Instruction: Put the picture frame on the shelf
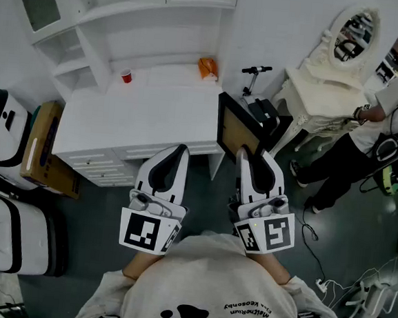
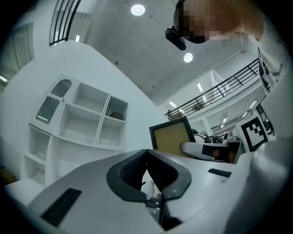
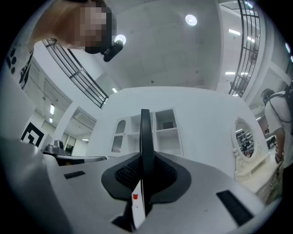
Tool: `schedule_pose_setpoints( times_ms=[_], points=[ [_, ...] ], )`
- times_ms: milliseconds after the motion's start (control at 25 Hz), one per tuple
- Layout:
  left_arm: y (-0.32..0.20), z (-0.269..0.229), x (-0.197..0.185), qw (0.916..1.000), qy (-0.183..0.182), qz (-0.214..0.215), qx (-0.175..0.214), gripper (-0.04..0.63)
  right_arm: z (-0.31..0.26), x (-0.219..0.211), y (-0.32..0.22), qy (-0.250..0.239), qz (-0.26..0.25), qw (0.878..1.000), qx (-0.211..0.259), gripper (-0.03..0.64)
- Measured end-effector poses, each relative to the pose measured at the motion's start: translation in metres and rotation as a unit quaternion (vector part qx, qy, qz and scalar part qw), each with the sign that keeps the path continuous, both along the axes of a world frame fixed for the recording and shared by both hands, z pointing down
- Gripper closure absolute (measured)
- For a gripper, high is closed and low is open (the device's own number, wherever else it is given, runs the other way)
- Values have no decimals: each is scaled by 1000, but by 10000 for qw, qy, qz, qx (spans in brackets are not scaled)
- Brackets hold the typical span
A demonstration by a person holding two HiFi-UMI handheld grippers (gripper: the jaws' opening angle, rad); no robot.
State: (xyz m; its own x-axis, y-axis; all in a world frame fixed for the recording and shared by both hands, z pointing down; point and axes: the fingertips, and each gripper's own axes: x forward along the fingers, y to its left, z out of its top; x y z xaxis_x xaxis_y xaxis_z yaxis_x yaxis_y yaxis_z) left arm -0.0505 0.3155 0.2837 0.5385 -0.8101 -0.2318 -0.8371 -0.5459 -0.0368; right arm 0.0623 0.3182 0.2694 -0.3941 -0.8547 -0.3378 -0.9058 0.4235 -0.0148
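Holds the black picture frame upright by its bottom edge in the clamped right gripper, off the white desk's corner, well short of the shelf. Carries nothing in the left gripper, jaws together. Probably light, rigid, slick-rimmed and breakable, so best pinched firmly on the rim, never the face.

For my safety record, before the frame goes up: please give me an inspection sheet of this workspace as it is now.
Surface: white desk, mostly bare.
Job's things: picture frame, held near the desk's right edge; shelf unit behind the desk.
Clutter: red cup and orange item at the desk's back.
Grippers: left gripper shut, empty; right gripper shut on the picture frame.
Cables: cables loose on the floor, right.
Surroundings: person by a white vanity; white machines and cardboard box at left.
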Motion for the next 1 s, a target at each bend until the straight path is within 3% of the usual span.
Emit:
schedule_pose_setpoints(
  times_ms=[560, 1000],
  points=[
    [0, 7, -9, 9998, 37, 194, -87, 575, 5, -11, -1, -210, -11, 9997, -103, 548],
    [-11, 11, 13, 9983, 115, 554, -116, 575, 2, 7, -3, -147, 195, 9997, -24, 549]
  ],
)
